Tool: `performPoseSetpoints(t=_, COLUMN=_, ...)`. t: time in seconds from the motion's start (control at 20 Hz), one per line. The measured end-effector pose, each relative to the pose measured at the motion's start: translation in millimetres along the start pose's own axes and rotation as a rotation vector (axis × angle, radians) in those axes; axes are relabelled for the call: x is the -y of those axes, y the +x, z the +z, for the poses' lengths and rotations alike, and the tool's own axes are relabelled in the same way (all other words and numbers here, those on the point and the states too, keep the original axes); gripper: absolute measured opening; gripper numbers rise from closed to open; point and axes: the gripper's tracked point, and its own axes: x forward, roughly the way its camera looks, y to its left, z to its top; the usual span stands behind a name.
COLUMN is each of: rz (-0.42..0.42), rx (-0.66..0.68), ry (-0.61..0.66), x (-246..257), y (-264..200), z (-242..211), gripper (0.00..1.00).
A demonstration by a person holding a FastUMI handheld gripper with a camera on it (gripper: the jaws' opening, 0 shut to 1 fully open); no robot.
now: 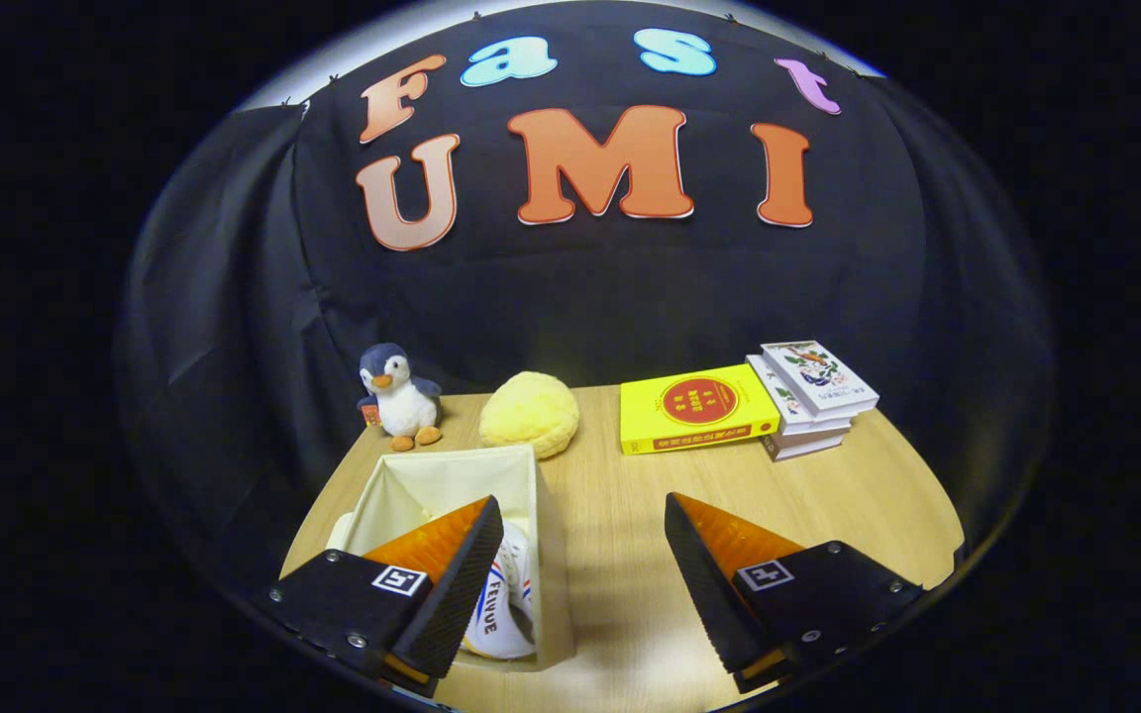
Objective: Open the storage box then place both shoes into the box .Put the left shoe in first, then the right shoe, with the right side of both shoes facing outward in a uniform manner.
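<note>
Fingers spread wide, holding nothing. Storage box sits open by your left finger, with white shoe inside; can't tell if both are in. Check the second one and its facing.

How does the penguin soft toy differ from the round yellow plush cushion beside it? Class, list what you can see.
The grey-and-white penguin soft toy stands upright; the round yellow plush cushion sits low, like a dome. The penguin shows several colours with orange beak and feet; the cushion is plain yellow. The penguin stands behind the open cream fabric storage box, the cushion off its far corner. Both are soft and rest on the wooden table, beyond the open tool.
</note>
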Motion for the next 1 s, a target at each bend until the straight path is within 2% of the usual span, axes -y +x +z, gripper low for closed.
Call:
performPoseSetpoints(t=0.5, rz=-0.083, rx=0.139, ry=0.021, x=139, y=-40, z=58, gripper=0.98)
performPoseSetpoints(t=0.8, rz=-0.126, rx=0.163, ry=0.021, x=216, y=-56, z=62, gripper=0.98)
performPoseSetpoints(t=1.0, rz=-0.138, rx=0.170, ry=0.027, x=248, y=-67, z=57, gripper=0.98)
